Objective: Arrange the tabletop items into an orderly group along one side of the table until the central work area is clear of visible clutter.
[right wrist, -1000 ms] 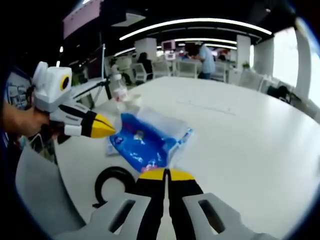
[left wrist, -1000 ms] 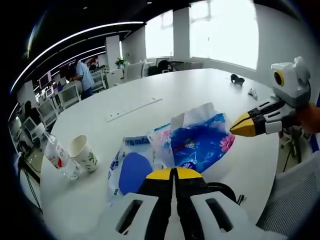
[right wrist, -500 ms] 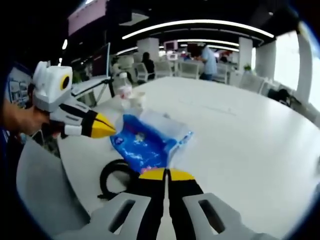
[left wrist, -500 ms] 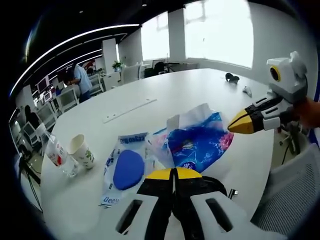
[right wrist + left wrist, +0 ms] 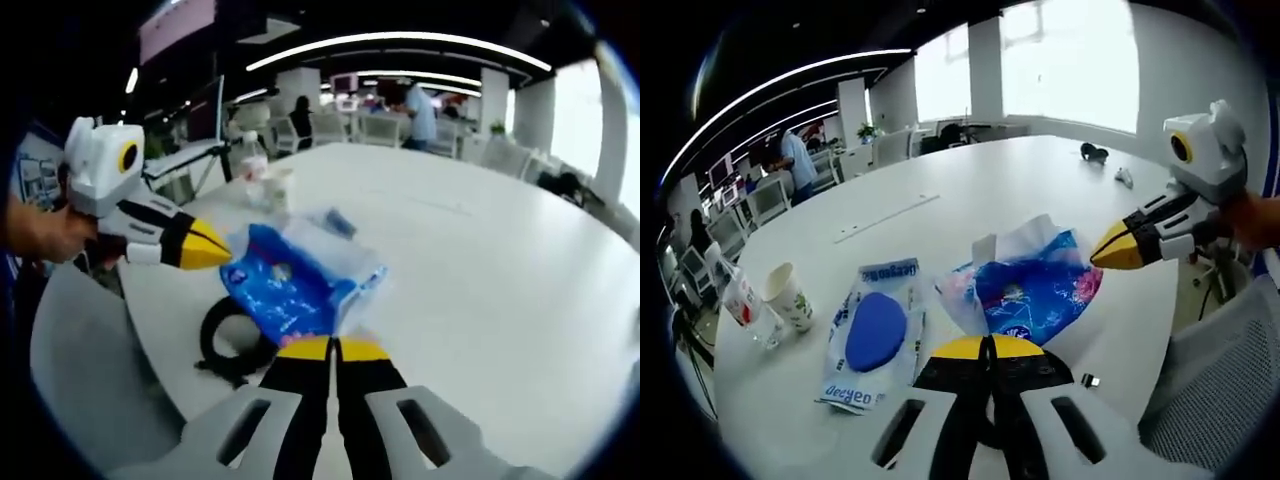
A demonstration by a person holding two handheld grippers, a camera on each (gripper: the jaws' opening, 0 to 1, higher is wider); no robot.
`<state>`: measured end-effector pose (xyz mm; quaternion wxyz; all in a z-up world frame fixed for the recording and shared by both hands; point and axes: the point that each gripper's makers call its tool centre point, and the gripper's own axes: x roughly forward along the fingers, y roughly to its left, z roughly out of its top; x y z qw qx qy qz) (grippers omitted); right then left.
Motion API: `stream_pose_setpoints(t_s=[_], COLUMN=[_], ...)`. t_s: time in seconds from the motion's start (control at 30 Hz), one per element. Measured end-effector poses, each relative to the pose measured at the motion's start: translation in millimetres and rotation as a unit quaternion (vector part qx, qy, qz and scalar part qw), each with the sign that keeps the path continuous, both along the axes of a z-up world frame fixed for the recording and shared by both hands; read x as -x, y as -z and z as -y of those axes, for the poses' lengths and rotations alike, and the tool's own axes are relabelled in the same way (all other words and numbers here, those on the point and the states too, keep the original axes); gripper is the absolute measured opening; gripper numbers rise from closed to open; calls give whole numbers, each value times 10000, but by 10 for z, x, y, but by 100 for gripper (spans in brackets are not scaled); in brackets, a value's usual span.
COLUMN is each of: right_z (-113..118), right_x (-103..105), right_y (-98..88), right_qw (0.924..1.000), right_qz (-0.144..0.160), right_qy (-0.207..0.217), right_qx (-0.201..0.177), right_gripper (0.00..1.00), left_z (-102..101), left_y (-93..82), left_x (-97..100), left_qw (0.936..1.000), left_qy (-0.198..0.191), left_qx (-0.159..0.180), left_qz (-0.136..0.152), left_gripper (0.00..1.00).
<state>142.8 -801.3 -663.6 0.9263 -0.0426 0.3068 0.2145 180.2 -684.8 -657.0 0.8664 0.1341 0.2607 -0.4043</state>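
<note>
Blue printed bag, white table, yellow-tipped gripper

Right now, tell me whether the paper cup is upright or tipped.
Upright. The cup stands on its base on the table, open mouth up, beside a plastic bottle. Whether it holds anything cannot be told.

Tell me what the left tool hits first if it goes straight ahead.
Most likely the blue tissue pack, lying just past the shut left tool tips, though depth there is hard to judge.
</note>
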Motion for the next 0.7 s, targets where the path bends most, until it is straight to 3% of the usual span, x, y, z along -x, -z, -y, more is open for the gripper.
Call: stream_pose_setpoints(t_s=[0.7], right_z=[-36], right_x=[133], right_y=[301], right_qw=[9985], right_qz=[-520], right_qy=[-155], right_qx=[65], right_gripper=[0], left_z=[-26], left_y=[263], left_x=[198], left_qw=[9993], left_qy=[158], left_qx=[-213], left_qz=[-274], left_gripper=[0])
